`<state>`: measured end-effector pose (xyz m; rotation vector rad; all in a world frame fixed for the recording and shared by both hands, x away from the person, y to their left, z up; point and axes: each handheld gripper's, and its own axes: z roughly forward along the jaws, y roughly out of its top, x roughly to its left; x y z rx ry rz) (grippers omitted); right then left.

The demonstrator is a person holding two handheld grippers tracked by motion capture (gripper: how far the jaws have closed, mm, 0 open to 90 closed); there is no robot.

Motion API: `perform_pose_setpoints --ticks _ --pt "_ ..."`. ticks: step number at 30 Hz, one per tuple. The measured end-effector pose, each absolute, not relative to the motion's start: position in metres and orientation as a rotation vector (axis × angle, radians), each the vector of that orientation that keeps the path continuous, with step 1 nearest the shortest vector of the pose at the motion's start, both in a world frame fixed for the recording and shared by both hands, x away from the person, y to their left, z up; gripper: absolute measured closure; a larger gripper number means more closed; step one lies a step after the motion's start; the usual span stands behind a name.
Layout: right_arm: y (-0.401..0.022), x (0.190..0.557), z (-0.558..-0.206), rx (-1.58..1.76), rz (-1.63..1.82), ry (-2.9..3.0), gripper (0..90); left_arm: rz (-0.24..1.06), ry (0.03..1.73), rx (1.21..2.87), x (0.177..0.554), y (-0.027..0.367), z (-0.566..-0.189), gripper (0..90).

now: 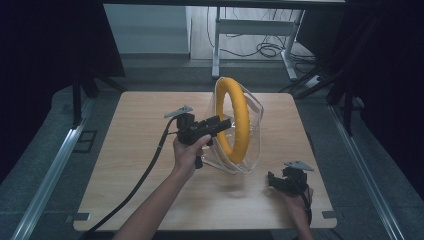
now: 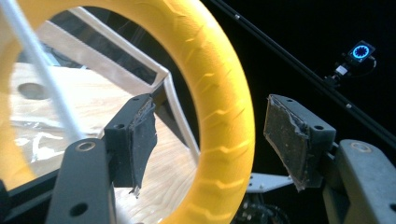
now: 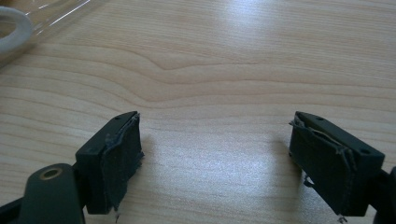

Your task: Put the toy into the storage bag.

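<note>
Both pairs of jaws stand apart as we look along them. Our left gripper (image 2: pixel 208 140) has its two black pads spread wide, and the yellow ring (image 2: pixel 224 116) passes through the gap between them; neither pad presses on it, so we hold nothing there. On the left pad (image 2: pixel 140 140) the rubber facing is frayed and peeling at its lower edge.

From the high view, our left gripper (image 1: pixel 226 123) is raised over the middle of the wooden table (image 1: pixel 140 165), pointing to the right at the yellow ring (image 1: pixel 237 117). That ring stands upright on its edge inside a clear plastic bag (image 1: pixel 252 132), which sits on the table just right of centre. In the left gripper view, pale bands of the bag (image 2: pixel 112 70) show through the ring's opening.

Our right gripper (image 3: pixel 215 161) is also wide open, hovering low over bare wood with nothing between its pads. In the high view it (image 1: pixel 274 180) lies near the table's near right corner, well apart from the ring, held in our right hand (image 1: pixel 297 202). A black cable (image 1: pixel 145 170) trails from the left gripper across the table towards us.
</note>
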<state>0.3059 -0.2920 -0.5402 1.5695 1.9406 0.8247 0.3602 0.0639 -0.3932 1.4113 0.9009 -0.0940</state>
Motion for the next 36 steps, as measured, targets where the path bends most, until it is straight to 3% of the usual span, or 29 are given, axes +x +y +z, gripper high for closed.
perform_pose_setpoints --ticks 36 --pt "-0.291 0.306 -0.54 1.582 0.822 1.932 16.6 -0.037 1.015 1.509 0.318 0.154 -0.46 33.1"
